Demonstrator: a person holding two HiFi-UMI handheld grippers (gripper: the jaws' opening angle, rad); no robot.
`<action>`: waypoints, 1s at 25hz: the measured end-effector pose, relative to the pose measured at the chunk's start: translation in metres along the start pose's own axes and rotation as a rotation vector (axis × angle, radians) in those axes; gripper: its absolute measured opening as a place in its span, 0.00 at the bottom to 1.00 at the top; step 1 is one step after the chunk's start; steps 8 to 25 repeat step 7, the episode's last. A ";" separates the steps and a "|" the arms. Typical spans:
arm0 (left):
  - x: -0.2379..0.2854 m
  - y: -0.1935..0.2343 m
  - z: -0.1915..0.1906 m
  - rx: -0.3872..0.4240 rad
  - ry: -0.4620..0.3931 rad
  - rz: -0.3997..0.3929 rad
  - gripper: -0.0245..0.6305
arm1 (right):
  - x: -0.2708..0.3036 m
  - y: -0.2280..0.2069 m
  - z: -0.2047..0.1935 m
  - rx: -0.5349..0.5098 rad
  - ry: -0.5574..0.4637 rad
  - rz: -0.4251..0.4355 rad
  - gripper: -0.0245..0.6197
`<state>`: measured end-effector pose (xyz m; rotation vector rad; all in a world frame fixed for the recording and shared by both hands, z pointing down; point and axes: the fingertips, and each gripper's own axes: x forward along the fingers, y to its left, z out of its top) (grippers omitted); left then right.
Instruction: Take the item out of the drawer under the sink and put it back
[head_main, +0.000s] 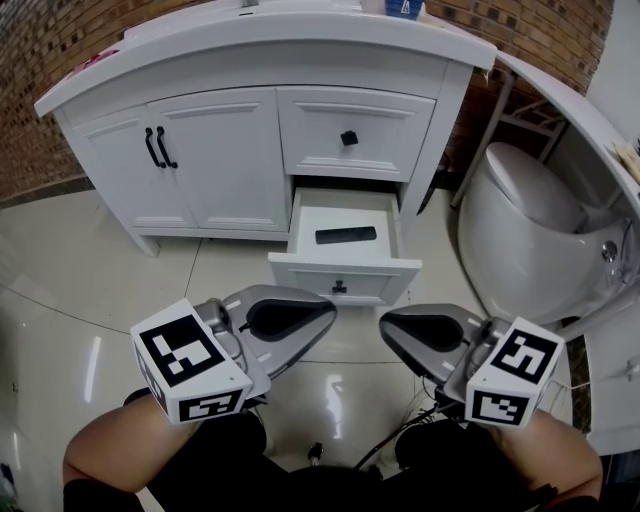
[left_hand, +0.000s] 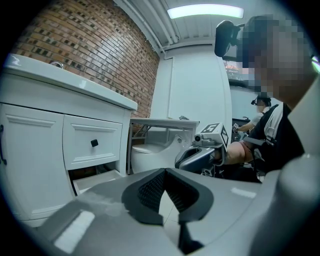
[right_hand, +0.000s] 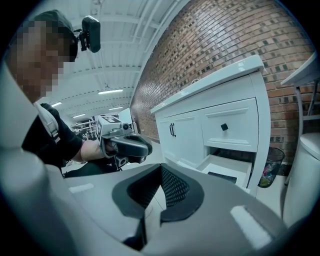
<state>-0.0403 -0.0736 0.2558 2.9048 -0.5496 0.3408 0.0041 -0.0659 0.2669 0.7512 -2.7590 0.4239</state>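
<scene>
The lower drawer (head_main: 343, 262) of the white vanity under the sink stands pulled open. A flat black item (head_main: 345, 235) lies inside it on the white bottom; the right gripper view also shows this item (right_hand: 221, 175) in the drawer (right_hand: 227, 165). My left gripper (head_main: 326, 312) hovers above the floor just in front of the drawer, left of centre, shut with nothing in it. My right gripper (head_main: 388, 322) hangs beside it, tips facing it, also shut and empty. Each gripper view shows the other one: the right gripper (left_hand: 199, 156), the left gripper (right_hand: 128, 145).
The vanity (head_main: 240, 60) has two doors with black handles (head_main: 158, 147) at the left and a shut upper drawer with a black knob (head_main: 349, 138). A white toilet (head_main: 530, 230) stands close at the right. A waste bin (right_hand: 270, 172) sits by the brick wall. Glossy tiles cover the floor.
</scene>
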 end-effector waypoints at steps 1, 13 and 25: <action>0.000 0.000 0.000 0.000 0.000 0.001 0.05 | 0.000 0.000 -0.001 -0.001 0.000 0.001 0.05; 0.000 0.001 0.000 -0.002 0.000 0.002 0.05 | 0.002 0.002 -0.002 -0.001 0.009 0.008 0.05; 0.000 0.001 0.000 -0.002 0.000 0.002 0.05 | 0.002 0.002 -0.002 -0.001 0.009 0.008 0.05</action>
